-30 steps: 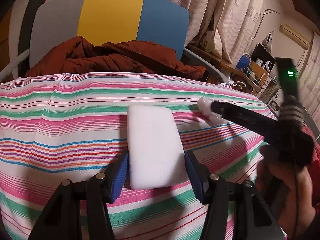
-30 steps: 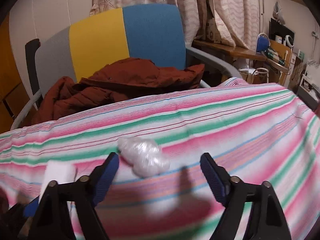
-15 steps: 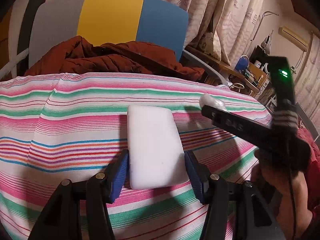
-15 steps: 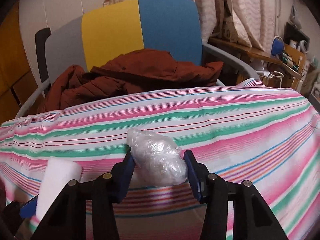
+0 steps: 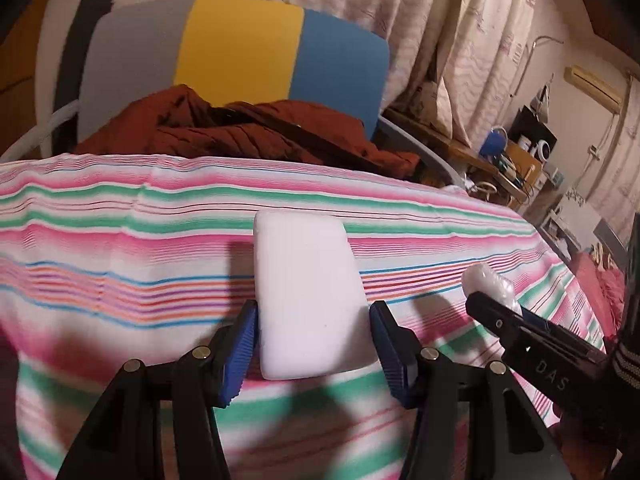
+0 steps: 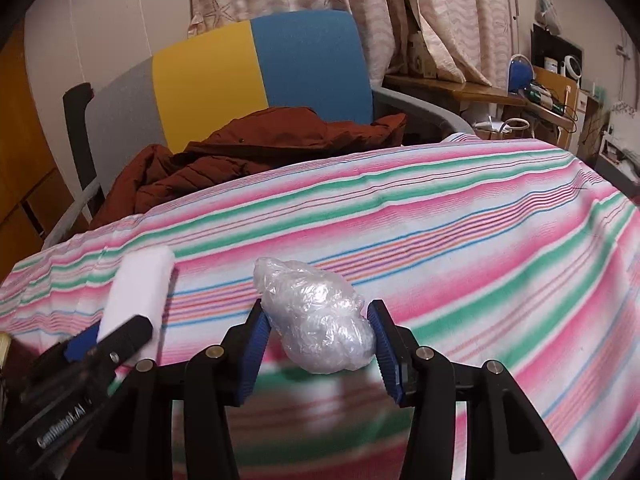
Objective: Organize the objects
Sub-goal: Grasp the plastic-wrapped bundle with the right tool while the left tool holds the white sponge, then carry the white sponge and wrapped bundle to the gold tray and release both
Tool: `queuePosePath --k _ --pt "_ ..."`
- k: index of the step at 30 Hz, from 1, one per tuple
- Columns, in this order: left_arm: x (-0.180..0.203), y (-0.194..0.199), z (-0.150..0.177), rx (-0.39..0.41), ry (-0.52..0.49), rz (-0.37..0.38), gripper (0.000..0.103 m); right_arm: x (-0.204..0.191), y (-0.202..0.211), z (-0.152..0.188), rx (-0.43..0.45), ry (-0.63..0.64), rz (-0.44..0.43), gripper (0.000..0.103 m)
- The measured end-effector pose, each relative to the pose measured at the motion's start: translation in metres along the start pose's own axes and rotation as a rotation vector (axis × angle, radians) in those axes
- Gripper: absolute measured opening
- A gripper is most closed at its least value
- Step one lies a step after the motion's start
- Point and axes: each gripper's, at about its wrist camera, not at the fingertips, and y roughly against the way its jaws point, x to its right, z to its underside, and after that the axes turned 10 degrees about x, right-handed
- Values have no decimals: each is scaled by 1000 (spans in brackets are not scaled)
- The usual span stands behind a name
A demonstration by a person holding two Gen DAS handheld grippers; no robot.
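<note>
Pinching a white foam block (image 5: 308, 300) by its near end, the left gripper (image 5: 310, 344) has its two blue pads (image 5: 238, 350) pressed against the block's long sides, and the block reaches forward from them over the striped cloth (image 5: 120, 248). Whether the block's far end rests on the cloth or hangs just above it is hard to tell from the left wrist view. Close by on the right, the right gripper (image 6: 318, 346) is clamped on a crumpled wad of clear plastic wrap (image 6: 316, 318), blue pads touching both flanks of the wad, which sticks out forward past the fingertips. Seen from the left wrist camera, that wad (image 5: 490, 286) shows at the tip of the right gripper (image 5: 496, 312), which sits just beside the left one, over the cloth's right part. From the right wrist camera the foam block (image 6: 138, 288) appears at the lower left, held in the black and blue fingers of the left gripper (image 6: 108, 340). Behind the cloth's far edge a rust-brown jacket (image 6: 248, 148) lies heaped on a chair (image 6: 304, 64) whose back is grey, yellow and blue. Patterned curtains (image 5: 460, 36) hang behind, and a cluttered wooden desk (image 6: 480, 90) stands to the right.
</note>
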Motion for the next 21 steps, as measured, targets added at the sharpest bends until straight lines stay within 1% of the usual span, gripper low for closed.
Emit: queuePosePath --k 4,7,9,11,14,16,21 --pt "-8 24 7 26 4 3 57 -7 19 12 -14 -34 -30 50" --pt "-13 43 14 39 5 2 57 -12 36 26 -28 -87 -56 50" --pt "-18 52 18 41 14 5 57 -16 46 36 -38 -123 -72 50" --pt "-28 62 21 31 45 -10 57 -21 56 46 -55 -147 -91 50" --pt "-40 78 27 15 106 7 57 -30 66 57 -74 -173 -115 50" --pt "-47 94 30 13 146 36 57 -37 74 61 -75 -178 -133 50" --pt "-52 137 27 56 166 80 57 -62 96 61 -42 -146 -161 50"
